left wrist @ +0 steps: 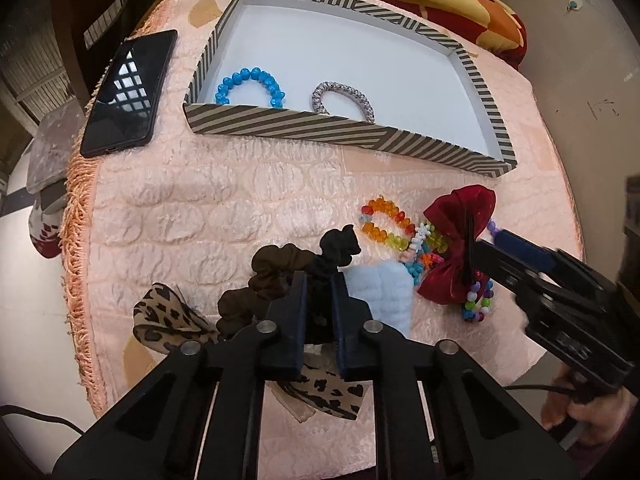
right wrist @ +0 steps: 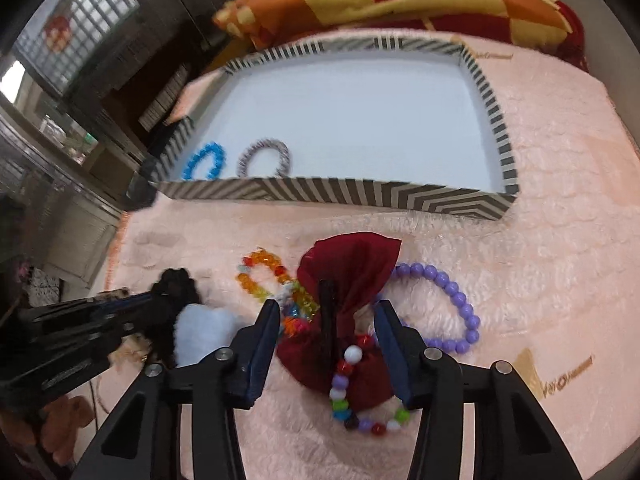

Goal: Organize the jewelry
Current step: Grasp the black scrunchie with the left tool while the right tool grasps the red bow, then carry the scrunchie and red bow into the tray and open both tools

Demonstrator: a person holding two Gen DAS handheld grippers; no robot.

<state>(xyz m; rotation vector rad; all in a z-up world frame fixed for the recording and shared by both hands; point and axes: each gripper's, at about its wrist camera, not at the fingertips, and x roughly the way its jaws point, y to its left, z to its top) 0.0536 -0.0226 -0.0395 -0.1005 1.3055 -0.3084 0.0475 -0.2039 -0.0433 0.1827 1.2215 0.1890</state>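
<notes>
My left hand-held gripper (left wrist: 320,280) is clamped on the black scrunchie (left wrist: 340,246), its pads squeezed close with the dark fabric bunched between them. A brown scrunchie (left wrist: 276,272) lies touching it on the left, a pale blue fluffy piece (left wrist: 380,296) sits just beside it on the right, and a leopard-print bow (left wrist: 168,320) rests nearer to me, partly under my fingers.

My right hand-held gripper (right wrist: 326,320) straddles the dark red bow (right wrist: 348,280) — the jaws stand apart on either side of it, and I cannot tell whether the pads press on the cloth. A bracelet of mixed coloured beads (right wrist: 352,400) lies over the bow's near end. A purple bead bracelet (right wrist: 452,300) curves out to the right of it, and an orange and yellow bead bracelet (right wrist: 260,276) lies to the left, between the two grippers.

All of this sits on a pink plush cover (left wrist: 200,208) over the worktop. Farther back stands the striped tray (left wrist: 320,128), white inside — a blue bead bracelet (left wrist: 248,84) and a silver-grey hair band (left wrist: 340,98) lie side by side against its near wall. A black phone (left wrist: 128,92) lies left of the tray.
</notes>
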